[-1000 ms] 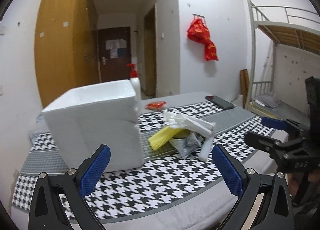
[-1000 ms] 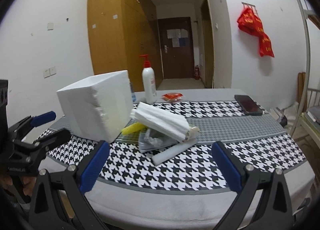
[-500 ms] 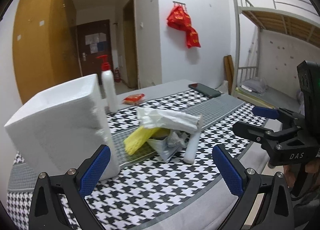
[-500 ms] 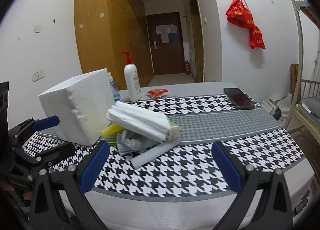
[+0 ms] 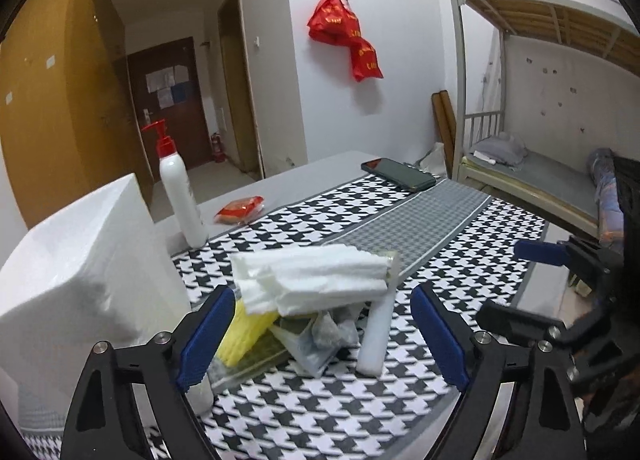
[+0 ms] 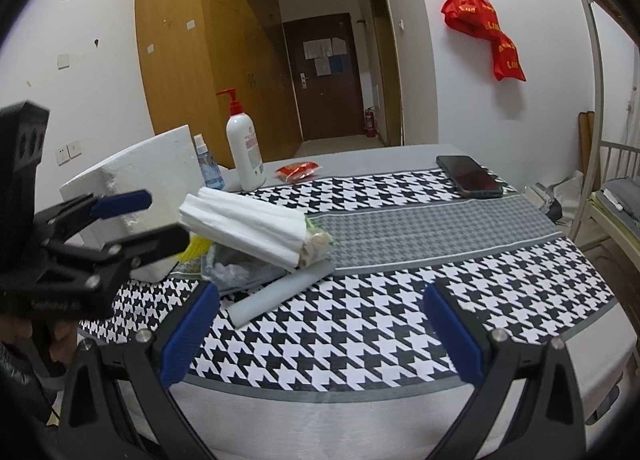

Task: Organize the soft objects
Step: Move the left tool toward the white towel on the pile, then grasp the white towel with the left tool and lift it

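Only our right wrist view shows a small blue spray bottle (image 6: 207, 164) behind the foam box (image 6: 148, 168). The folded white foam bundle (image 5: 316, 280) tops the pile mid-table, lengthwise left-right. Our left gripper (image 5: 320, 336) is closing, empty; our right gripper (image 6: 320, 336) gapes empty.

Obstacles: foam box (image 5: 80, 280) left of soft pile (image 5: 312, 300), bottle (image 5: 180, 196) behind; open cloth (image 6: 400, 324) right and front.

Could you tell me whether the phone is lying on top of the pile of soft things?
No, the phone lies alone at the table's far side, well apart from the pile beside the foam box.
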The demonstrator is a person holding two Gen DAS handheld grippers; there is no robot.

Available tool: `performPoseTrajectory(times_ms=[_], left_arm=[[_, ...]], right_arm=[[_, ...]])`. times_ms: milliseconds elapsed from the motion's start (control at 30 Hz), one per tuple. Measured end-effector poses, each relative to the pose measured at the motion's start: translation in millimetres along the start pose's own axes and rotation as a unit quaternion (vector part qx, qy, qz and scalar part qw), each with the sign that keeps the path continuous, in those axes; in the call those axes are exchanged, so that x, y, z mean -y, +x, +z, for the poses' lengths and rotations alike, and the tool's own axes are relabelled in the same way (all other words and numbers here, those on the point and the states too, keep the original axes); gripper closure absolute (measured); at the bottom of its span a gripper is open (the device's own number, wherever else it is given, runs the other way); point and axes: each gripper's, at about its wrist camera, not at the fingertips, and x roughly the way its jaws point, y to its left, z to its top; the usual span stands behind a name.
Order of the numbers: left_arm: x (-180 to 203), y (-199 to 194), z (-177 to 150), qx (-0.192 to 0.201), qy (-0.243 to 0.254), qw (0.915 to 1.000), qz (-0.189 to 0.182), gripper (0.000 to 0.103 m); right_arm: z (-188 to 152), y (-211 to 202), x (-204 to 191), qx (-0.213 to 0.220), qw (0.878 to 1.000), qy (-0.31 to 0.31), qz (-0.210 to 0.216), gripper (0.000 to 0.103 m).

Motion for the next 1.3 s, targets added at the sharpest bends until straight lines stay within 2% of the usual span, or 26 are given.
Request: performPoseTrajectory(times_ms=[233, 567, 667, 833, 900, 1100, 1300], left_arm=[[-1, 22, 14, -0.004, 0.02, 0.9997, 0.015, 0.017], [-10, 51, 9, -0.039, 0.02, 0.9987, 0.024, 0.018], [-12, 56, 5, -0.047, 0.017, 0.9985, 0.022, 0.034], [-15, 59, 3, -0.051, 0.01, 0.9985, 0.015, 0.05], [-16, 61, 2, -0.054, 0.008, 0.9985, 0.01, 0.064], [-19, 57, 4, -0.042, -0.001, 0.9991, -0.002, 0.086], [-22, 34, 16, -0.011, -0.012, 0.9997, -0.021, 0.093]], right_arm=[[-2, 6, 8, -0.006, 1.0, 0.011, -0.002, 0.0], [-1, 13, 12, -0.012, 1.0, 0.012, -0.004, 0.0], [0, 16, 13, -0.015, 1.0, 0.013, -0.006, 0.0], [1, 21, 11, -0.02, 1.0, 0.01, -0.01, 0.0], [1, 22, 11, -0.022, 1.0, 0.01, -0.011, 0.0], [2, 29, 10, -0.029, 0.999, 0.009, -0.016, 0.0], [3, 31, 8, -0.028, 0.999, 0.008, -0.014, 0.0]])
